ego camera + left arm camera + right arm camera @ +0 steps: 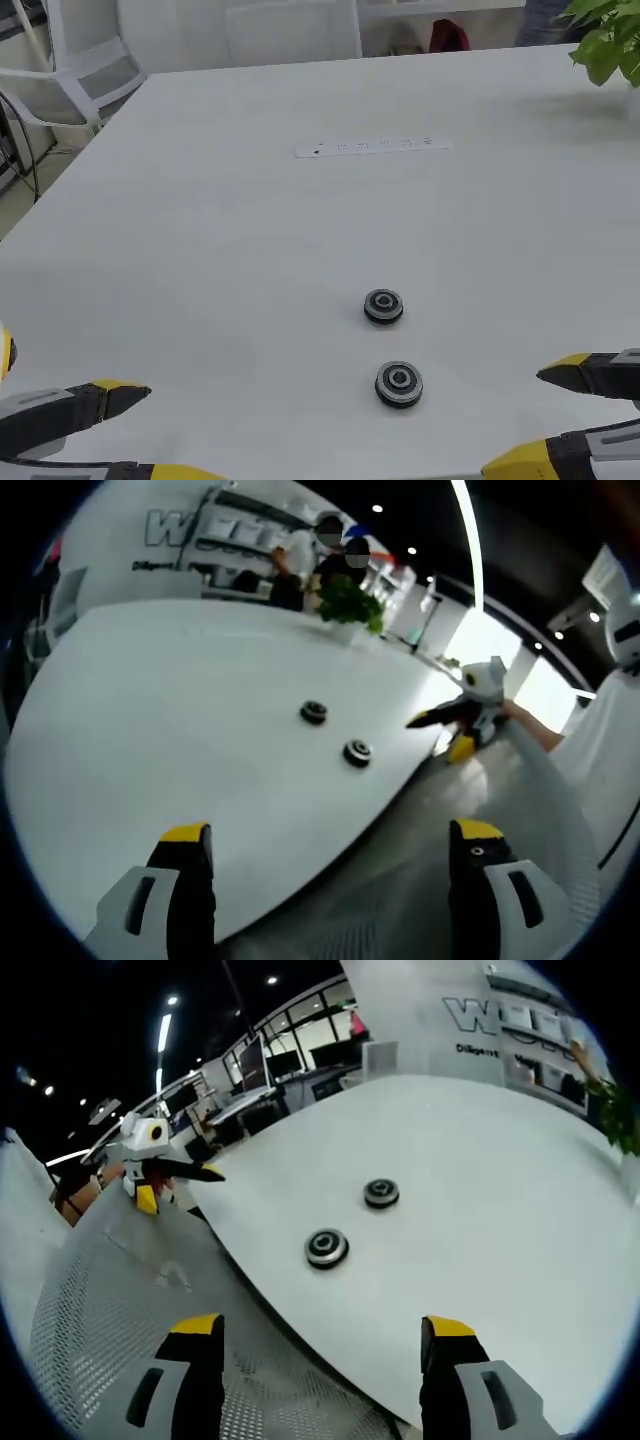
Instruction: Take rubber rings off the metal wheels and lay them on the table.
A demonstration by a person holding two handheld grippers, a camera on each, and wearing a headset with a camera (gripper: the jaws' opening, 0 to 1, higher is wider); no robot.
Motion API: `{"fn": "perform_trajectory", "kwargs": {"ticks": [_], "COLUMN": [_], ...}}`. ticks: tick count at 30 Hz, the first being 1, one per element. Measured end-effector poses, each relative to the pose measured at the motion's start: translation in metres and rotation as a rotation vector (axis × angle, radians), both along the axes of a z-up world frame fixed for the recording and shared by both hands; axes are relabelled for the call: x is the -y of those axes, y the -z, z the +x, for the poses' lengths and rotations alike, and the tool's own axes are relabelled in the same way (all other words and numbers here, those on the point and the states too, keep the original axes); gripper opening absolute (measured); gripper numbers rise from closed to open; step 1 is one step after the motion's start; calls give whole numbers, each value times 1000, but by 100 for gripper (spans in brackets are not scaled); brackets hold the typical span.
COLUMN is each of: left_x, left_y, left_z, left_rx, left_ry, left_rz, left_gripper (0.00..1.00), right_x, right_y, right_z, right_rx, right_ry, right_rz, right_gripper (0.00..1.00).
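Two small metal wheels, each with a dark rubber ring around it, lie flat on the white table [250,220]. The far wheel [383,307] [314,712] [381,1193] sits just behind the near wheel [399,384] [357,752] [327,1247]. My left gripper [180,432] [330,835] hovers open at the table's front edge, well left of the wheels. On the other side, my right gripper [512,420] [320,1326] is open too, a short way right of the near wheel. Neither holds anything.
A white power strip [372,148] lies further back on the table. A green plant [605,40] stands at the back right corner. A white chair [80,85] is beyond the table's left edge. People stand behind the plant in the left gripper view.
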State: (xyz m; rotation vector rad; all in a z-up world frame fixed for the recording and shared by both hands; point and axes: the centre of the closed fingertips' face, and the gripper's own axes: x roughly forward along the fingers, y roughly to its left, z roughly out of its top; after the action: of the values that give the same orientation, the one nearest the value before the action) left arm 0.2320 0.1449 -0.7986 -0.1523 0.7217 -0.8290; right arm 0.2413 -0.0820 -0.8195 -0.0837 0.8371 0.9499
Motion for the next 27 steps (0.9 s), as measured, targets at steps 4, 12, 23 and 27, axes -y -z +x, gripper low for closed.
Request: {"fn": "perform_trajectory", "kwargs": {"ticks": [4, 12, 23, 27], "left_x": [-1, 0, -1, -2], "left_y": [2, 3, 4, 3], "left_z": [-1, -1, -1, 1], "left_rx": [-7, -12, -19, -12], "left_ry": [5, 8, -3, -14], "left_rz": [18, 23, 18, 10], "left_gripper": [100, 100, 100, 100], "right_x": [0, 0, 0, 0], "right_y": [0, -1, -1, 0], "right_z": [0, 2, 3, 2], "right_rx": [0, 0, 1, 0], "right_ry": [3, 12, 18, 10], "right_rz": [3, 16, 20, 14], "right_gripper": [80, 80, 80, 80]}}
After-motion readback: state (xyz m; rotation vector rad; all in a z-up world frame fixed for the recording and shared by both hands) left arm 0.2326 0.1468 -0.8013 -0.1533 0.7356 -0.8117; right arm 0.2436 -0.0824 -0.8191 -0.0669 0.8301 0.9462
